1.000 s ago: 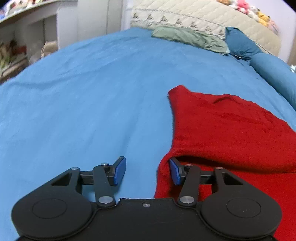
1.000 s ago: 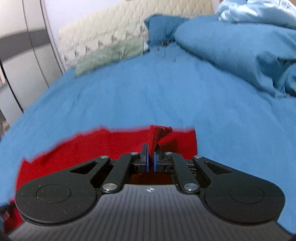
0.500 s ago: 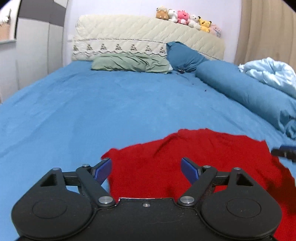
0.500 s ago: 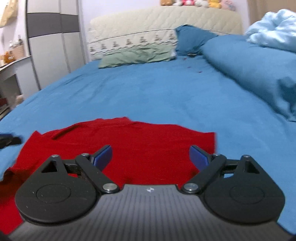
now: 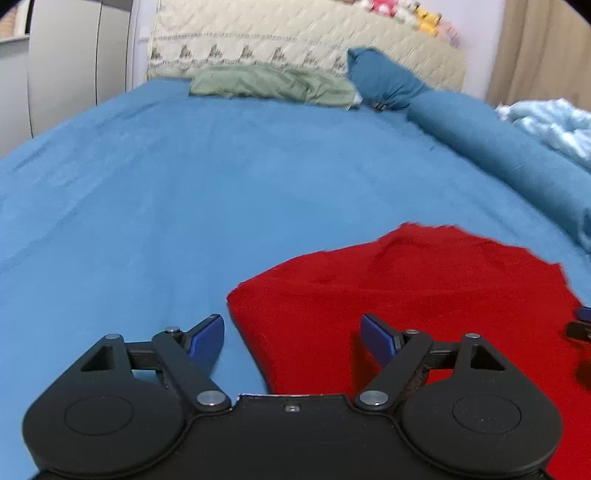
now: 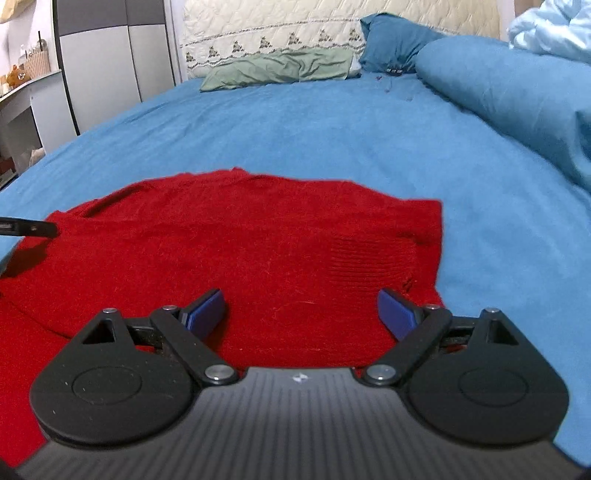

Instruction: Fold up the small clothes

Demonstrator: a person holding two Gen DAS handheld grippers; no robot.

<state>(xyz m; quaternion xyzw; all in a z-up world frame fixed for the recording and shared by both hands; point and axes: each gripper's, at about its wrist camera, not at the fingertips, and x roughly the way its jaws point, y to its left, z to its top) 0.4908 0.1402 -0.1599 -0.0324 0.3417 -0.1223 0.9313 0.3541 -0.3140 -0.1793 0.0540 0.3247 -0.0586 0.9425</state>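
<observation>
A red knitted garment lies folded flat on the blue bedsheet; it also shows in the right wrist view. My left gripper is open and empty, hovering over the garment's left edge. My right gripper is open and empty, low over the garment's near right part. A tip of the right gripper shows at the right edge of the left wrist view. A tip of the left gripper shows at the left edge of the right wrist view.
A green pillow and a dark blue pillow lie by the quilted headboard. A rolled blue duvet and a pale blue blanket lie along the right. A wardrobe stands left.
My right gripper, shut on a fold of the red garment a second ago, has let go and opened wide. My left gripper opened wider and swung to face the headboard.
</observation>
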